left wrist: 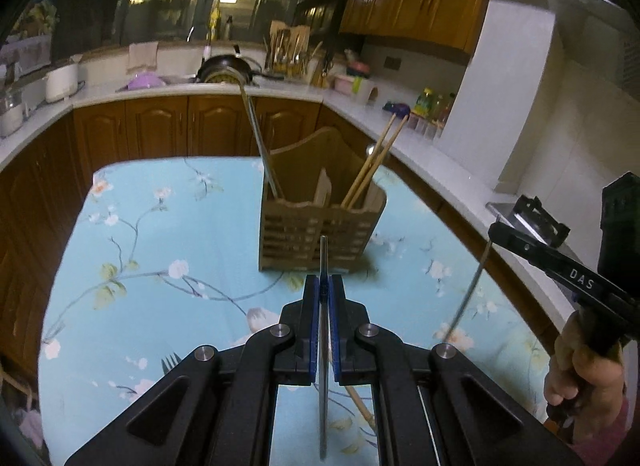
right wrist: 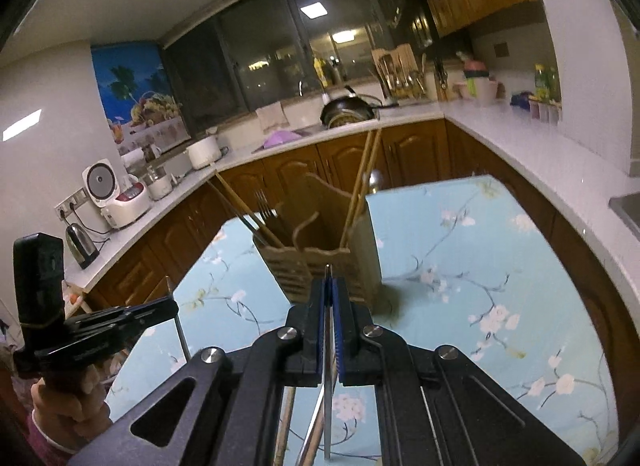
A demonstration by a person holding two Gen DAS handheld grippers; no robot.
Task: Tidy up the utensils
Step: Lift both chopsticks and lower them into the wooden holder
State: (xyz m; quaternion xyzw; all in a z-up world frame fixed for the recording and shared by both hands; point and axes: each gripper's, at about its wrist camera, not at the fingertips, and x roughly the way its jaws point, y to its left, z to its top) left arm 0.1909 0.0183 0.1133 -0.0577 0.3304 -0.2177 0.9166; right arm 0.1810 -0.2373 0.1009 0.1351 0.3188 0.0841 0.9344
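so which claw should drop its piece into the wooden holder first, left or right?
Probably left. Both claws are shut on thin metal utensils. The left claw sits centred in front of the wooden holder, its utensil lined up with it. The right claw faces a corner, chopsticks leaning overhead.

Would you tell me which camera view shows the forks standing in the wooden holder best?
The right wrist view: the forks stand tines-up in the left side of the wooden holder. In the left wrist view no tines show in the holder, only a long metal handle.

Black grippers point(left wrist: 325, 286), blue-lined jaws, silver screws, "DAS" marking, pink sleeve point(right wrist: 48, 440)
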